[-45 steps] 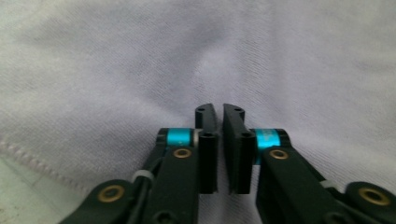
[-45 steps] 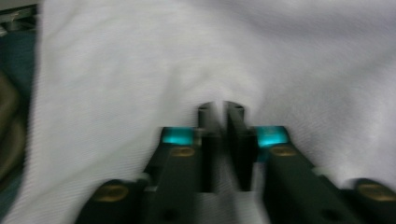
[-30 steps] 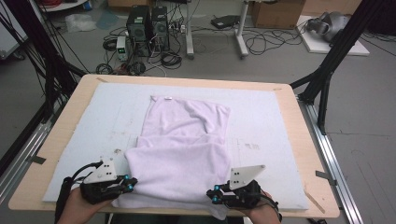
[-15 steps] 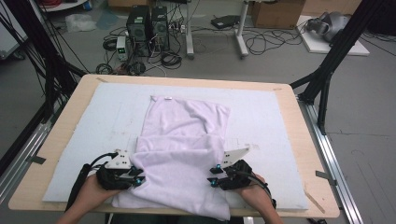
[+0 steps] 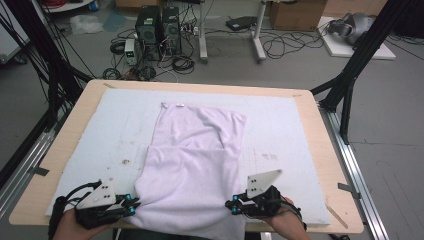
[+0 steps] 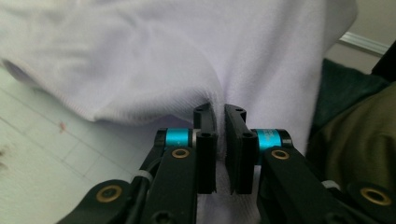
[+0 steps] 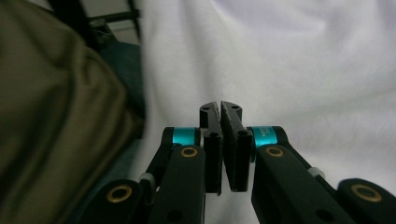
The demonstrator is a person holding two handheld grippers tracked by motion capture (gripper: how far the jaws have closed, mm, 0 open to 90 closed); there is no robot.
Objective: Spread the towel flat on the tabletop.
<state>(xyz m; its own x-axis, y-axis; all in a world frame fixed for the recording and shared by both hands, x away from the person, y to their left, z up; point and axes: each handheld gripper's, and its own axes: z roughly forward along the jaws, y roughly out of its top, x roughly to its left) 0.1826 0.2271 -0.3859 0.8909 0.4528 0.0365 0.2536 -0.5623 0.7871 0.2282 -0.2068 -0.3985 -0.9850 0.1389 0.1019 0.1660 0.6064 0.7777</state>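
Grippers both pinched shut on the lilac garment [image 5: 192, 165]: left gripper [image 5: 131, 207] and right gripper [image 5: 234, 206] have just been closing on its near hem. Risk: thin bite slips out if the lift is uneven.

floor [image 5: 400, 150]: grey, strewn cables | computer towers [image 5: 159, 25] behind wooden table [image 5: 320, 145] | black frame posts [image 5: 357, 65]

Your cloth [image 5: 192, 160] lies on the mat [image 5: 100, 135] covering the table [image 5: 325, 165], its near edge hanging over the table's front. Left gripper [image 5: 131, 207] sits at the cloth's near-left corner, right gripper [image 5: 234, 206] at its near-right.
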